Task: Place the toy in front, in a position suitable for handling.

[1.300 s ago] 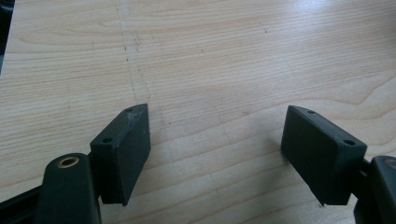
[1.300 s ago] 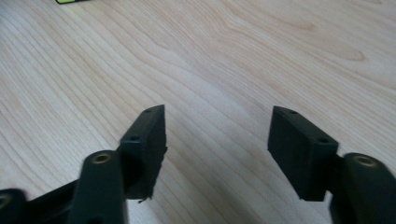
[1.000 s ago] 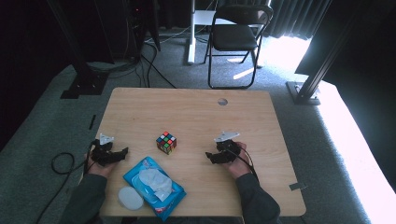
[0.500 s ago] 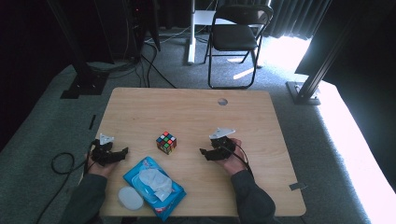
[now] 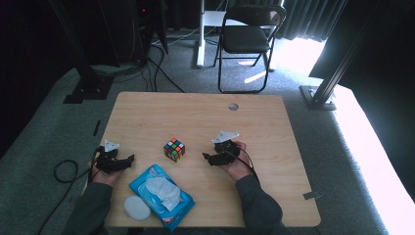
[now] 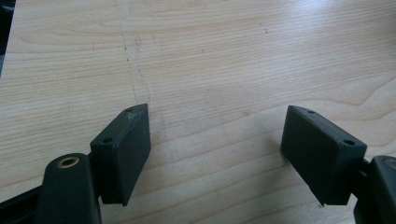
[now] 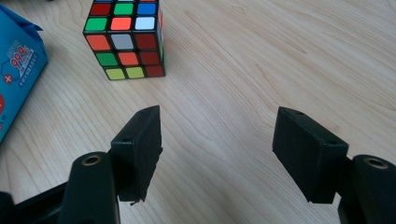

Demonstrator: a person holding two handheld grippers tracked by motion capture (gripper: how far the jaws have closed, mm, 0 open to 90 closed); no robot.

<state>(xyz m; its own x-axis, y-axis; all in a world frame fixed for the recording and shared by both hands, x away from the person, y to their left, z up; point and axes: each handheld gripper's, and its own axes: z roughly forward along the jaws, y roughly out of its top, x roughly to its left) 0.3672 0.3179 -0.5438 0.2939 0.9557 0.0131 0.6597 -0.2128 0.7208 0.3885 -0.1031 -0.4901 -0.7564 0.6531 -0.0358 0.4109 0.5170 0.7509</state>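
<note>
A wooden tabletop [image 5: 147, 117] seen from above. A multicoloured puzzle cube [image 5: 174, 149] sits near its middle. The right gripper [image 5: 209, 157], held in a hand, points toward the cube from just beside it, jaws spread wide and holding nothing. The left gripper [image 5: 128, 159] rests near the tabletop's left edge, jaws also spread over bare wood. A blue wipes pack [image 5: 161, 197] lies at the near edge, in front of the cube
</note>
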